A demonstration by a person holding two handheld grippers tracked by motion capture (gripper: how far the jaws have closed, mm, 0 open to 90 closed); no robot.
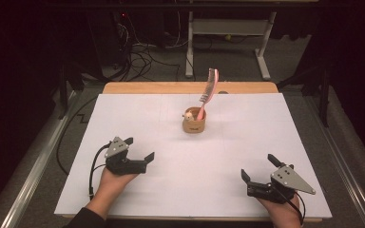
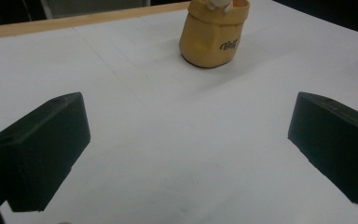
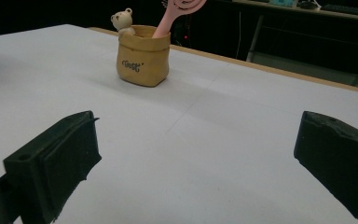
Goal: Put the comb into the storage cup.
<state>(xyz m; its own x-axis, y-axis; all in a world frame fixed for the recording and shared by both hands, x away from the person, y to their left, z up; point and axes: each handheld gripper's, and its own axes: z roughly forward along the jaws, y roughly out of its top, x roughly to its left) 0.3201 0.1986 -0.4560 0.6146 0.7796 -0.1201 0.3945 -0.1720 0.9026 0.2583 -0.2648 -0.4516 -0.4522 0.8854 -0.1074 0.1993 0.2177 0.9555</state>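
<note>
Tongs, left (image 1: 139,148) and right (image 1: 258,167), gape empty short of the cup (image 1: 194,121); I'd pinch the comb (image 1: 208,91) above the cup's rim, lifting straight

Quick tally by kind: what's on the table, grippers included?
Grippers: 2, left and right
Tan pot: 1
Pink comb in the pot: 1
Bear figure on the pot rim: 1
Total: 5
</note>
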